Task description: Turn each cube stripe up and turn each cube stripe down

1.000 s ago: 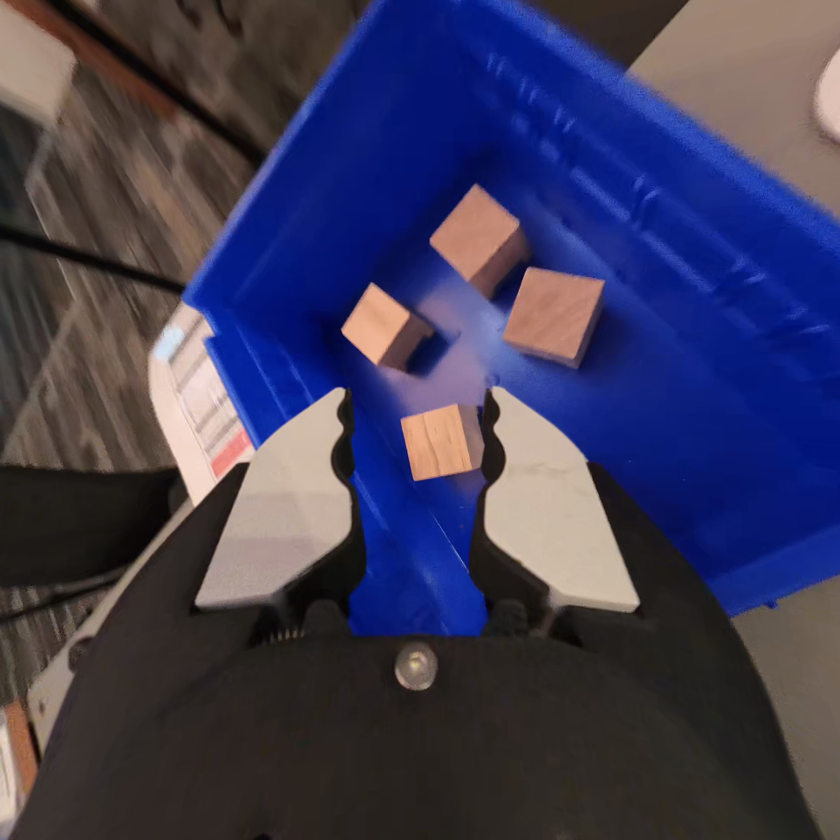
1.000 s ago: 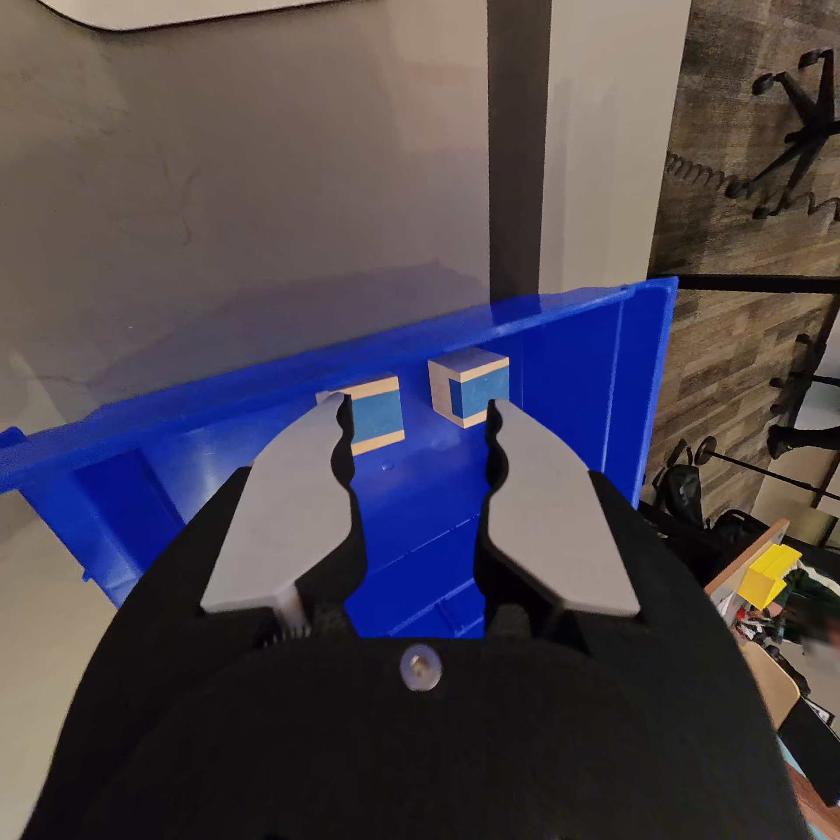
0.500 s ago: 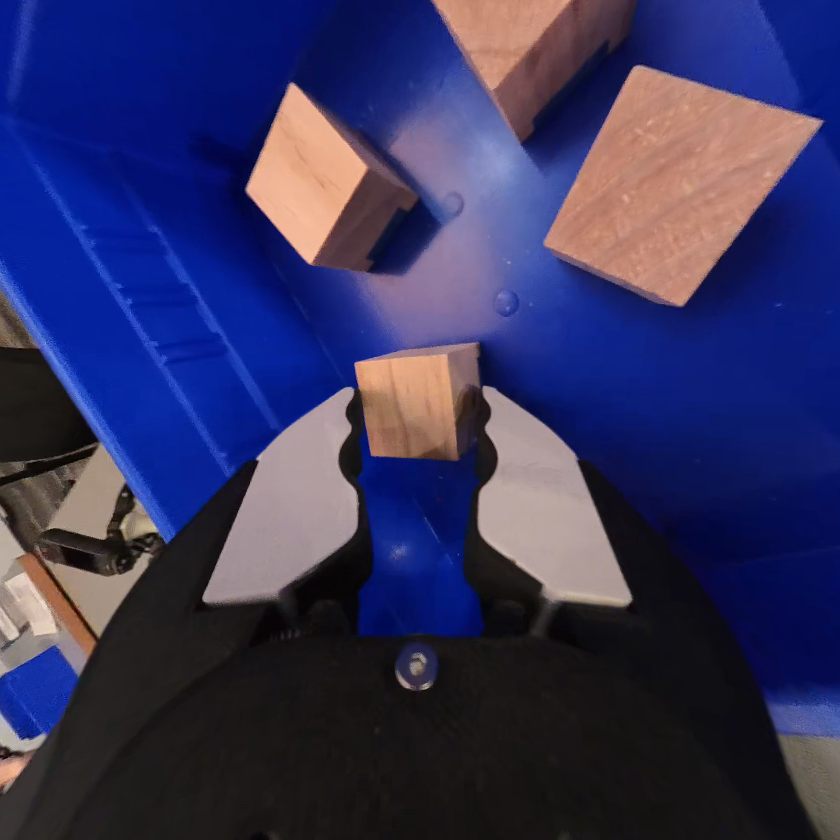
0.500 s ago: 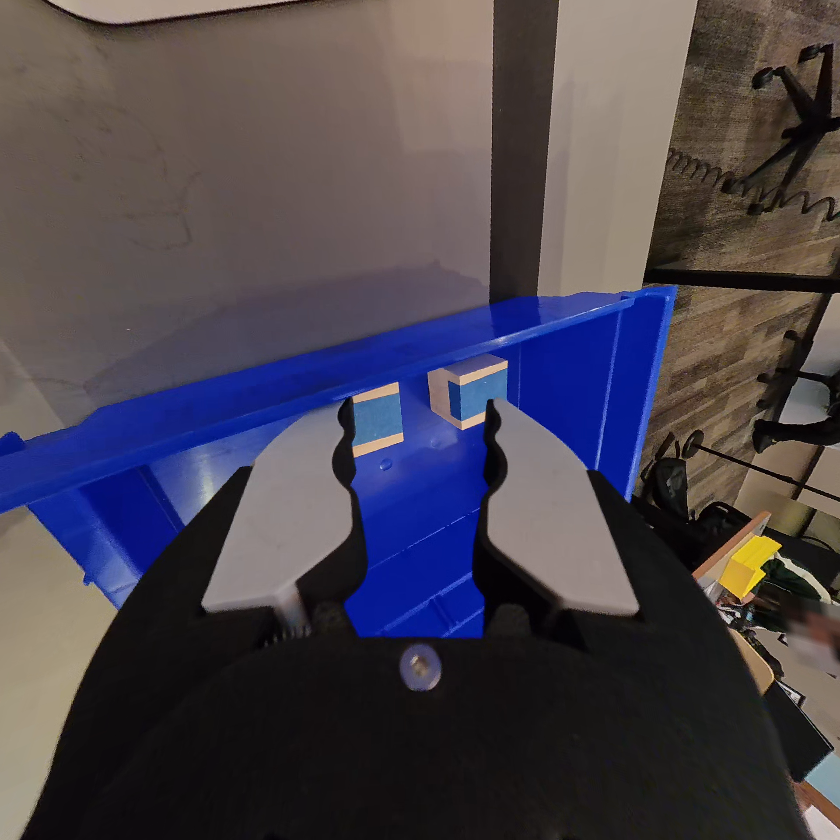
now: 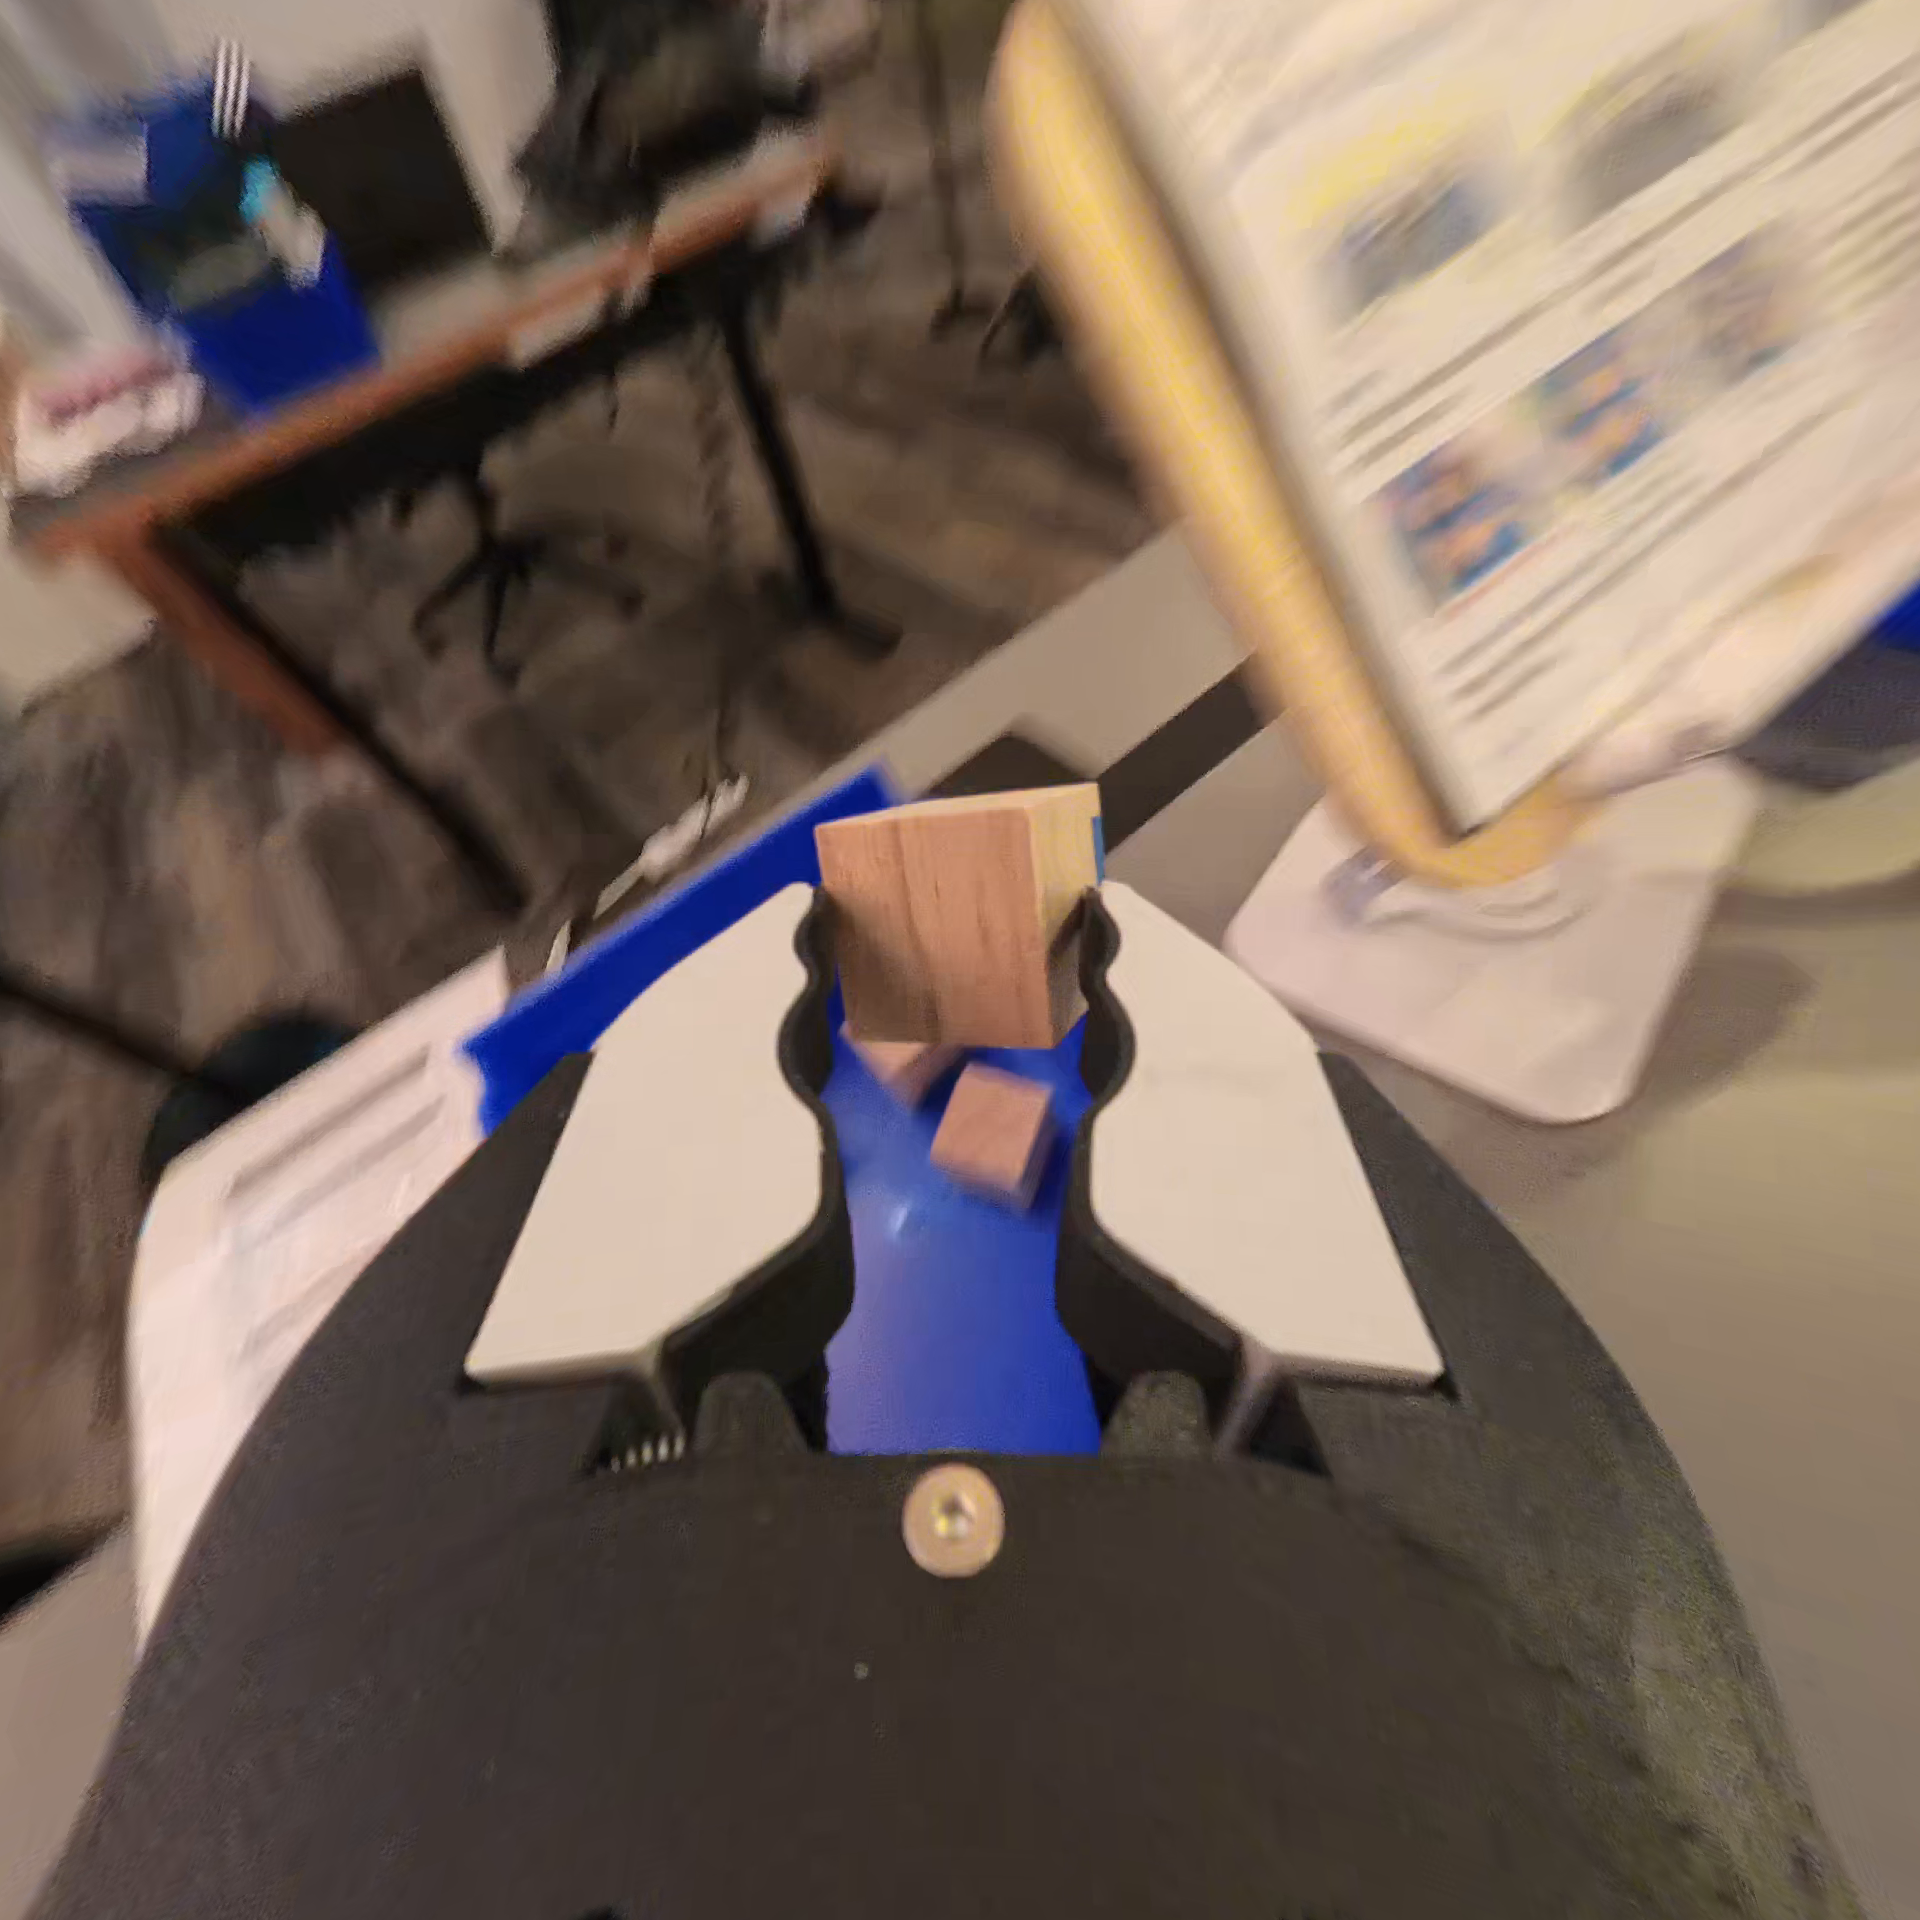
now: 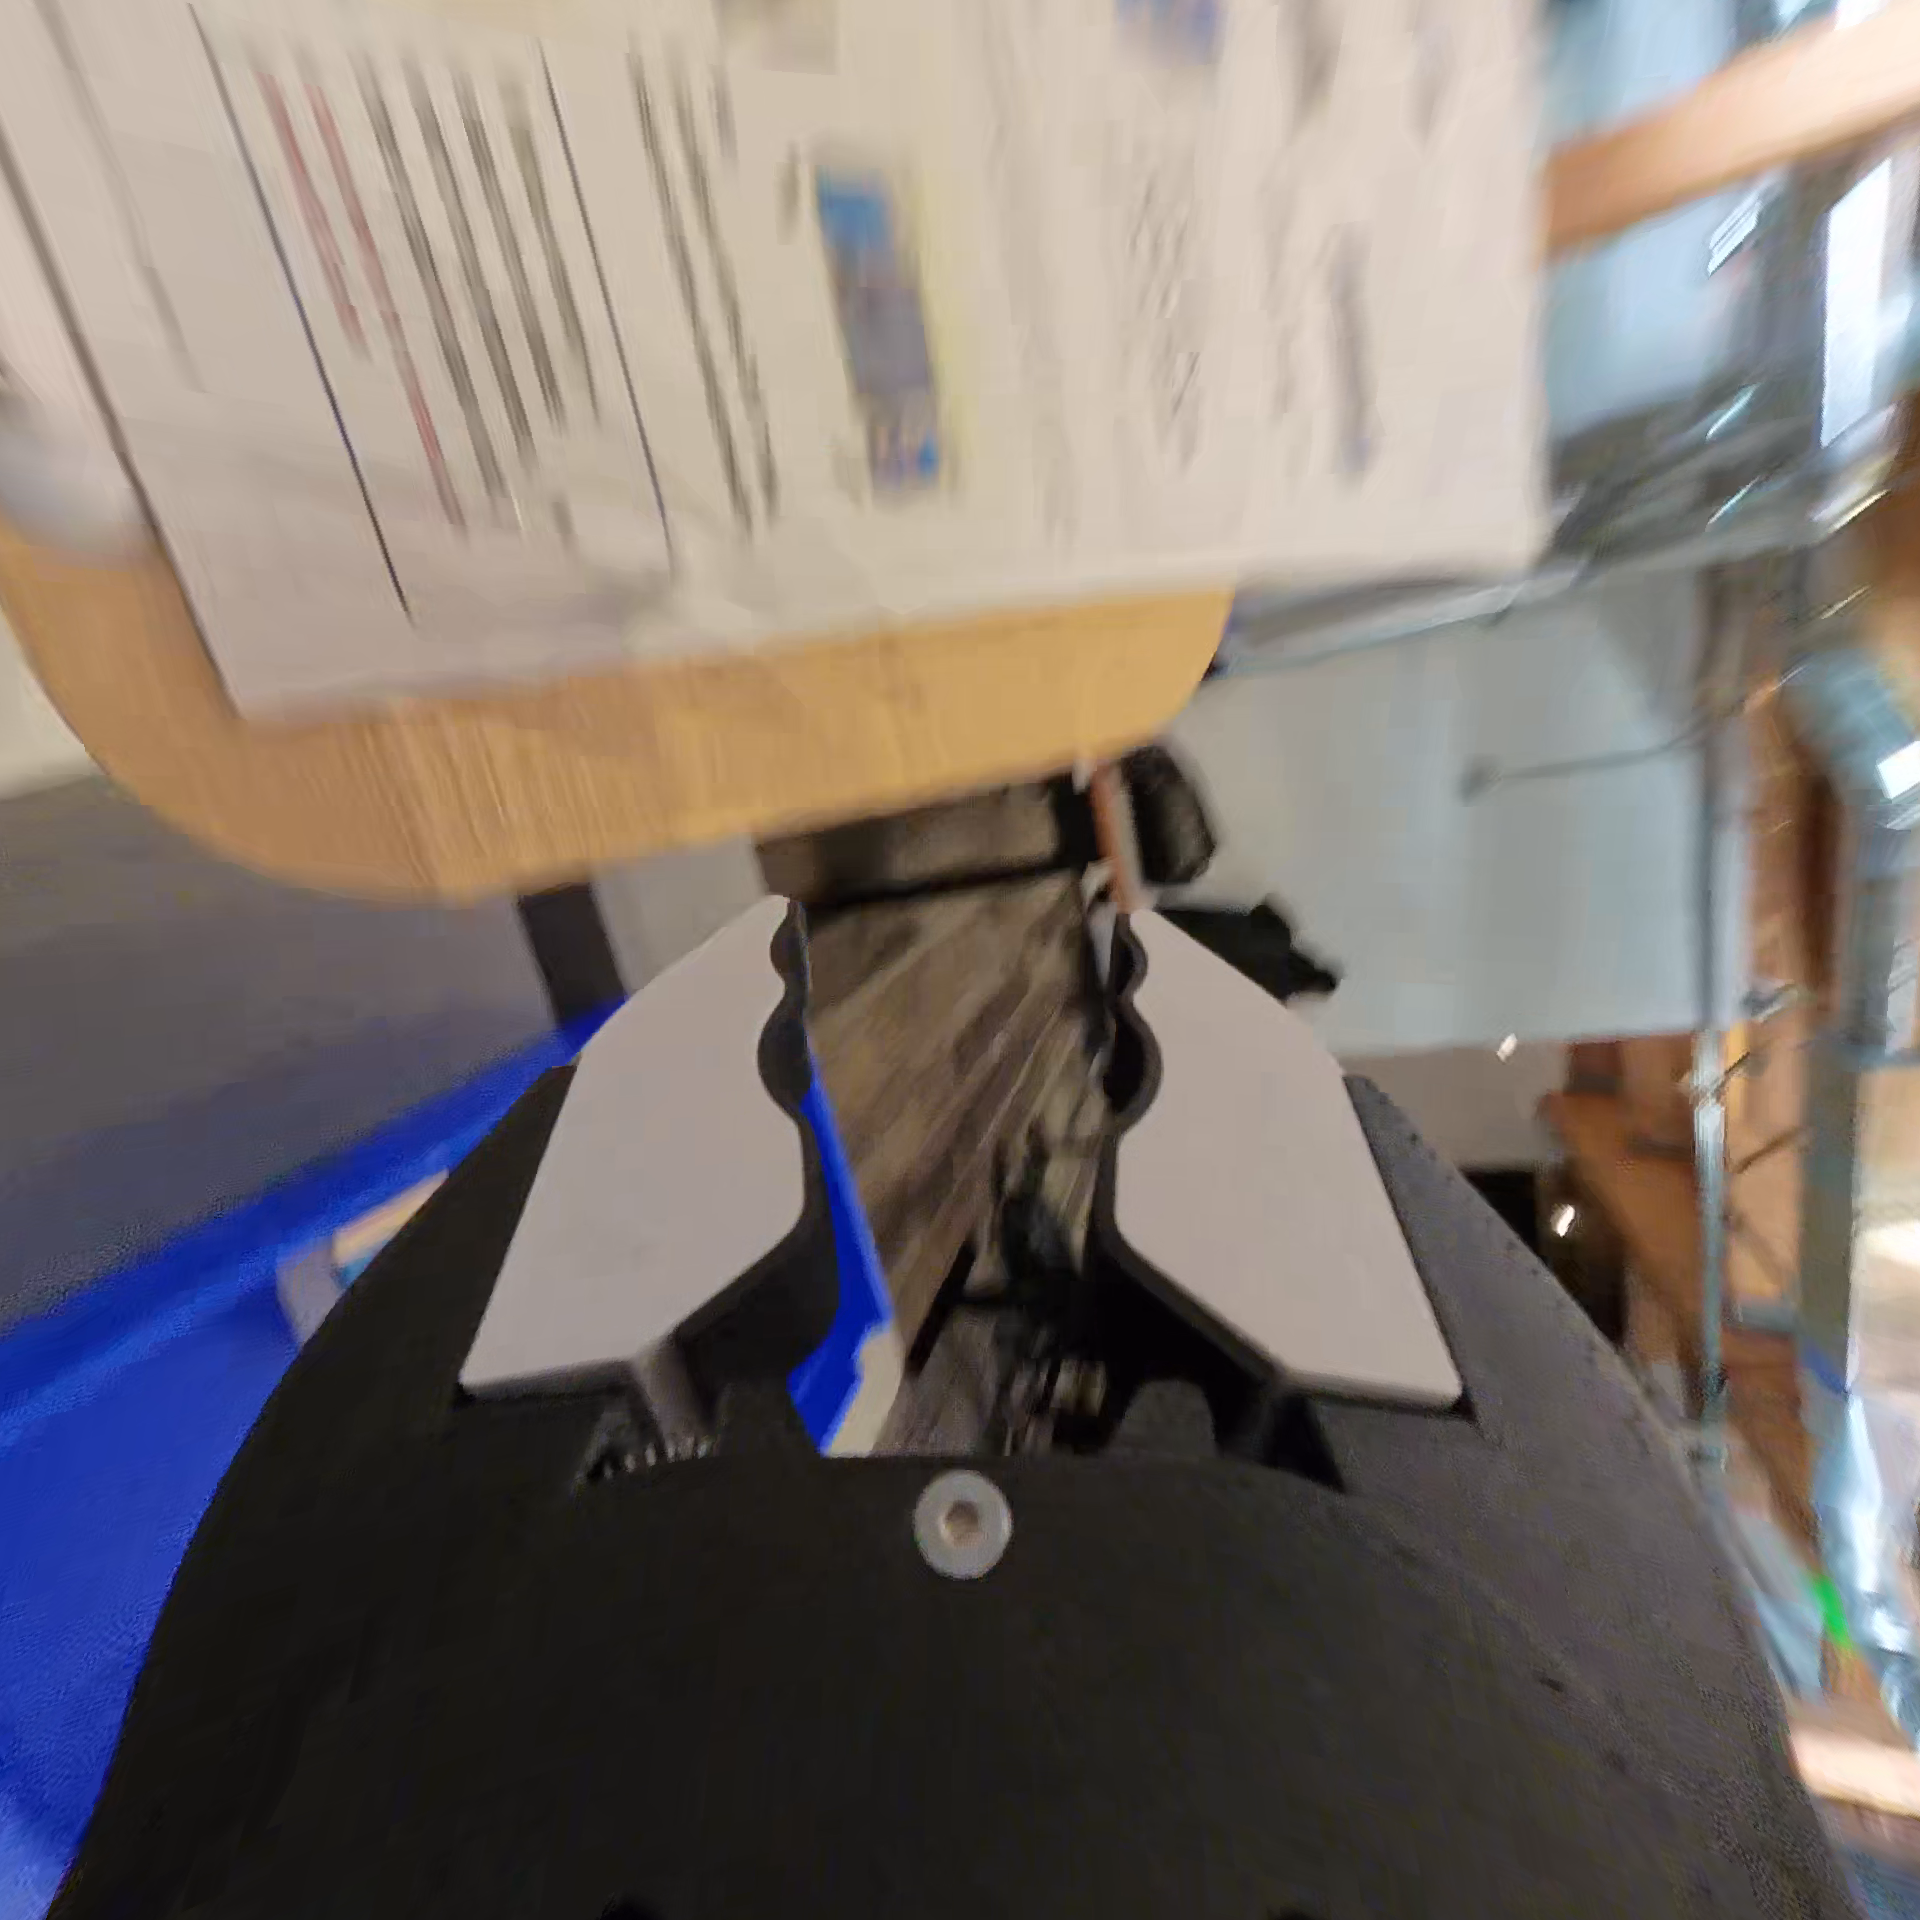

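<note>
The small matt bare-wood cube [image 5: 951, 920] shows fine grain; the glossy blue plastic bin [image 5: 935, 1320] gleams smoothly.

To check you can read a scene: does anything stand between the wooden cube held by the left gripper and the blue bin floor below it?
Partly: two loose cubes lie on the blue bin floor just below the held cube.
</note>
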A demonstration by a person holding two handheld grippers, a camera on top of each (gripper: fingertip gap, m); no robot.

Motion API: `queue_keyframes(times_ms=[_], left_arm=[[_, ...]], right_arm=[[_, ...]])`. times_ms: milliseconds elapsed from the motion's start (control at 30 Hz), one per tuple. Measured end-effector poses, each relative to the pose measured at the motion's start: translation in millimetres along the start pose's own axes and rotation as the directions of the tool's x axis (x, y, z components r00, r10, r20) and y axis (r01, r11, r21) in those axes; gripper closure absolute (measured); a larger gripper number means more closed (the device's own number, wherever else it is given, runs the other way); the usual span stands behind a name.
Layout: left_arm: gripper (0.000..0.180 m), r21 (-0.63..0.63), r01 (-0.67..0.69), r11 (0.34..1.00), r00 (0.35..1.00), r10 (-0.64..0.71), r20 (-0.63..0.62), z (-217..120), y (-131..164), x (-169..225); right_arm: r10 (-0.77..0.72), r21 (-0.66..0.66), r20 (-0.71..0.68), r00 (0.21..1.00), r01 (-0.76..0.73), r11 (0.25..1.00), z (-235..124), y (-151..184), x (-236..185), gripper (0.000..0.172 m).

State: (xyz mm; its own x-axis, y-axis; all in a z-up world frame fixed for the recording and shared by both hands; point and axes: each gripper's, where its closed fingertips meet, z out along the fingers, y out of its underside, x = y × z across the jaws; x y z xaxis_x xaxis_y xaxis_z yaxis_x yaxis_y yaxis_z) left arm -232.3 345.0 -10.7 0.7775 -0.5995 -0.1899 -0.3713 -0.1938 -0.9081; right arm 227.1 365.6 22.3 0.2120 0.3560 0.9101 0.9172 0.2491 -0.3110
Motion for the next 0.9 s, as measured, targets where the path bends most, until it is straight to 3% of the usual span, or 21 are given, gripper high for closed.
queue_keyframes(times_ms=[67,167,333,467,667,833,900], left_arm=[[0.135,0.160,-0.025,0.987,0.995,0.040,-0.089,-7,-37,34],[0.135,0.350,-0.021,0.937,0.958,0.119,-0.260,-9,-72,95],[0.136,0.577,0.033,0.816,0.841,0.289,-0.457,-15,-97,190],[0.136,0.601,0.002,0.799,0.817,0.346,-0.462,-4,-93,230],[0.136,0.646,-0.032,0.763,0.817,0.393,-0.423,-8,-96,252],[0.136,0.651,-0.048,0.757,0.819,0.403,-0.409,-5,-93,260],[0.136,0.654,-0.021,0.757,0.819,0.388,-0.422,-4,-94,263]], right_arm=[[-0.008,0.177,-0.041,0.999,0.015,0.984,-17,-52,-3,0.123],[0.054,0.415,0.072,0.996,-0.079,0.906,-36,-122,-32,0.123],[0.133,0.562,0.299,0.945,-0.287,0.776,-45,-185,-77,0.109],[0.224,0.568,0.509,0.831,-0.520,0.638,-54,-214,-97,0.107],[0.274,0.467,0.740,0.614,-0.762,0.448,-59,-241,-124,0.113],[0.301,0.452,0.781,0.548,-0.828,0.333,-63,-244,-123,0.125],[0.306,0.460,0.774,0.554,-0.824,0.331,-63,-242,-120,0.130]])
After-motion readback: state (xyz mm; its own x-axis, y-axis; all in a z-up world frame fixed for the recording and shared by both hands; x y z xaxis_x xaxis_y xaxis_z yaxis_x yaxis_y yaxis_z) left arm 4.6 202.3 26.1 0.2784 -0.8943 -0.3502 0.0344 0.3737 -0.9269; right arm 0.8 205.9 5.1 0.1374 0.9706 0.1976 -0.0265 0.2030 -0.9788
